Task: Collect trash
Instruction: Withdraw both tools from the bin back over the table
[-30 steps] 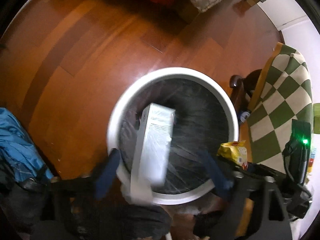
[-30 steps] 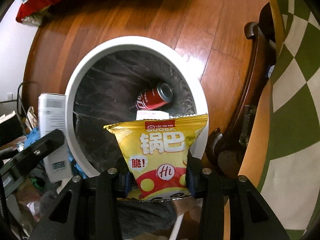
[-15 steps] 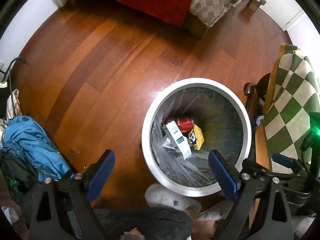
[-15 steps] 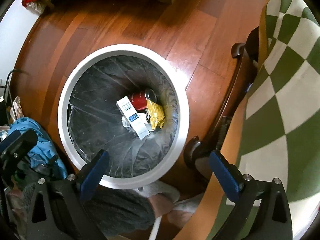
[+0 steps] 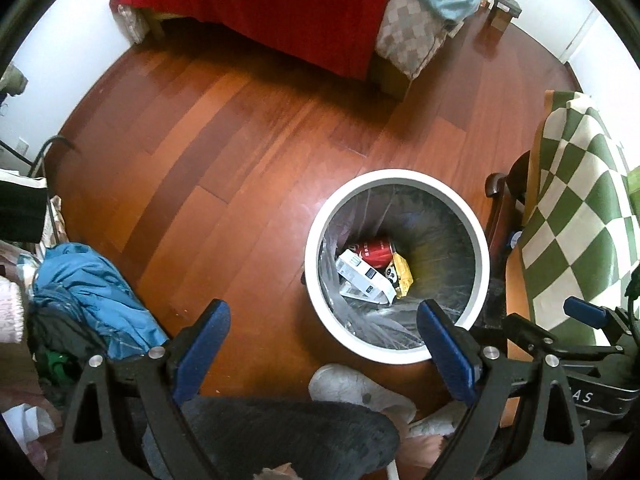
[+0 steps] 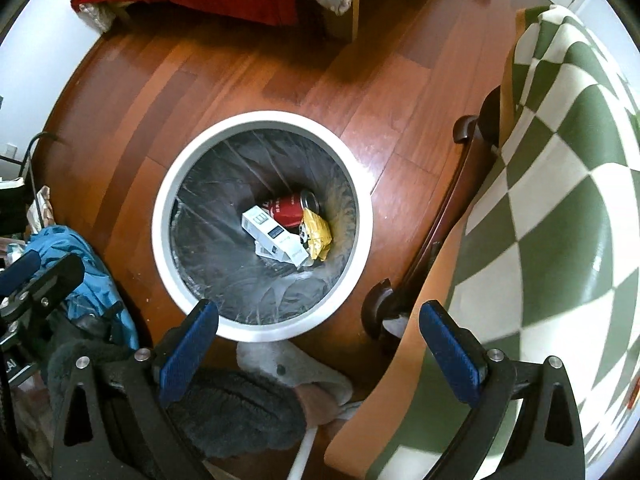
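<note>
Inside the bin (image 6: 160,216), carton (image 6: 272,238) and snack bag (image 6: 318,236) now lie dropped.

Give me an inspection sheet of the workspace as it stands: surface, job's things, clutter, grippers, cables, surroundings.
Surface: reddish-brown wooden plank floor, glossy; no loose trash seen on it.
Job's things: round white-rimmed trash bin with clear plastic liner; inside lie a red drink can, a white carton and a yellow snack bag.
Clutter: crumpled blue garment at left of the floor.
Grippers: left gripper and right gripper both open and empty above the bin.
Cables: dark cable by the left wall.
Surroundings: bed with red cover; green-and-white checkered cloth over dark wooden furniture.
</note>
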### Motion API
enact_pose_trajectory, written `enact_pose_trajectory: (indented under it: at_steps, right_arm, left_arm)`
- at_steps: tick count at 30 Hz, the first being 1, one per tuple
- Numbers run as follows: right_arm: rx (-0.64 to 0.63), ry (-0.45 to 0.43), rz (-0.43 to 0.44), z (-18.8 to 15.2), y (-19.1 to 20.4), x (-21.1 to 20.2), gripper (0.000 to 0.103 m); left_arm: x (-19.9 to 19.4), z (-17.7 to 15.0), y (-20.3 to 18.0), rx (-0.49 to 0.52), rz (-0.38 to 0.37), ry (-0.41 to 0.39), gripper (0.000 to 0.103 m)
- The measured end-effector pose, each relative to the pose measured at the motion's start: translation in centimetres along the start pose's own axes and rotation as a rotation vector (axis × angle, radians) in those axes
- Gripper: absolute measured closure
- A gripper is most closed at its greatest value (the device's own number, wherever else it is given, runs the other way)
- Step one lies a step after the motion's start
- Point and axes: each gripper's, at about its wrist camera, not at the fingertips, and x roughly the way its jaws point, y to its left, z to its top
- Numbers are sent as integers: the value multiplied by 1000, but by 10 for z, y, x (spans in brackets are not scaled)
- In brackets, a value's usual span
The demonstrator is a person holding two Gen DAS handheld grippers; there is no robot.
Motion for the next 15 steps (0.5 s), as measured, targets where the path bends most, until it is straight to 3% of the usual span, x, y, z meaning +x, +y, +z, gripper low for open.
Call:
enact_pose_trajectory:
  at_steps: [11, 15]
  right_arm:
    - [14, -138, 51, -39, -5, -85, 2]
    - [41, -188, 106, -57, -12, -116, 2]
  left_arm:
    - [-81, -21, -7, 31, 34, -122, 8]
    - [-111, -29, -16, 26, 37, -155, 8]
